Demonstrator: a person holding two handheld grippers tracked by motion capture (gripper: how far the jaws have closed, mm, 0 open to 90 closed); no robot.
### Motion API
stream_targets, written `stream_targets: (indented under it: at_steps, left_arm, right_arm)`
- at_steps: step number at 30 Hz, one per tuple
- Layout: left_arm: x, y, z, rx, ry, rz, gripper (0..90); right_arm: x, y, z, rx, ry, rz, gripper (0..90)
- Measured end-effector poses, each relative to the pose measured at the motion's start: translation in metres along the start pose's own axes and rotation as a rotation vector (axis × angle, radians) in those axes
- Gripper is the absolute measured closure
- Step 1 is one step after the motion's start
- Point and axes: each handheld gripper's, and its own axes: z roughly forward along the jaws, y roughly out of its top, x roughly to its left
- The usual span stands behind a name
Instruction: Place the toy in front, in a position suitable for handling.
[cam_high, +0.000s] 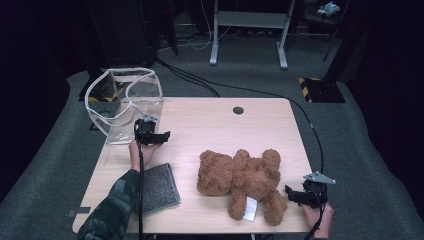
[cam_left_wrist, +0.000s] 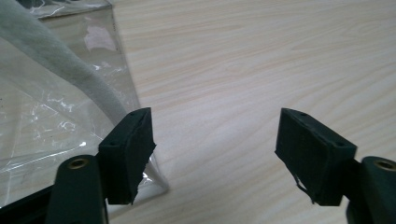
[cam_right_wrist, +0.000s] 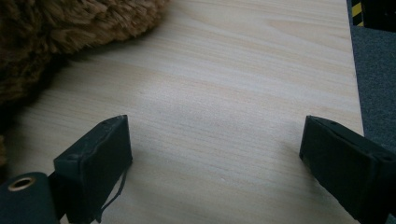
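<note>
A clear plastic bag (cam_high: 125, 102) with a white rim stands open at the table's far left corner. My left gripper (cam_high: 162, 136) hovers just right of it, open; in the left gripper view the bag (cam_left_wrist: 46, 107) has its bottom corner by the left jaw, and nothing lies between the left gripper (cam_left_wrist: 215, 154) jaws. A brown teddy bear (cam_high: 240, 177) lies on the table's near right part, a white tag on one leg. My right gripper (cam_high: 292, 195) sits open right of the bear's leg; in the right gripper view the right gripper (cam_right_wrist: 215, 158) spans bare wood, with the bear (cam_right_wrist: 56, 32) at upper left.
A grey textured pad (cam_high: 157, 187) lies near the front left, beside the person's left sleeve. The wooden table (cam_high: 210, 125) has a round cable hole (cam_high: 238, 110) at the back. Cables run across the carpet behind, and a desk frame (cam_high: 250, 30) stands farther off.
</note>
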Motion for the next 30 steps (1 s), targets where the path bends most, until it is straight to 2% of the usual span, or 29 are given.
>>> stream_targets:
  at_steps: [3,6,11,14,21,25,30]
  left_arm:
    - [0.0,0.0,-0.008,-0.003,-0.023,-0.011,21.5]
    - [-0.001,-0.001,-0.018,-0.008,-0.049,0.002,18.0]
    - [-0.007,-0.008,-0.038,0.015,-0.099,0.034,14.0]
    - [-0.011,-0.018,-0.051,0.013,-0.118,0.039,11.1]
    - [-0.021,-0.048,-0.075,0.058,-0.139,0.059,7.2]
    - [-0.029,-0.066,-0.084,0.098,-0.138,0.08,7.0]
    - [-0.039,-0.088,-0.09,0.131,-0.157,0.071,8.5]
  right_arm:
    - [0.0,0.0,0.0,0.0,0.0,0.0,8.4]
    - [0.0,0.0,0.0,0.001,0.0,-0.001,8.4]
    - [0.0,0.0,0.0,0.0,0.0,0.0,8.4]
    - [0.0,0.0,0.0,0.0,0.0,0.0,8.4]
    - [0.0,0.0,0.0,0.0,0.0,0.0,8.4]
    - [0.0,0.0,0.0,0.0,0.0,0.001,8.4]
    - [0.0,0.0,0.0,0.0,0.0,0.001,8.4]
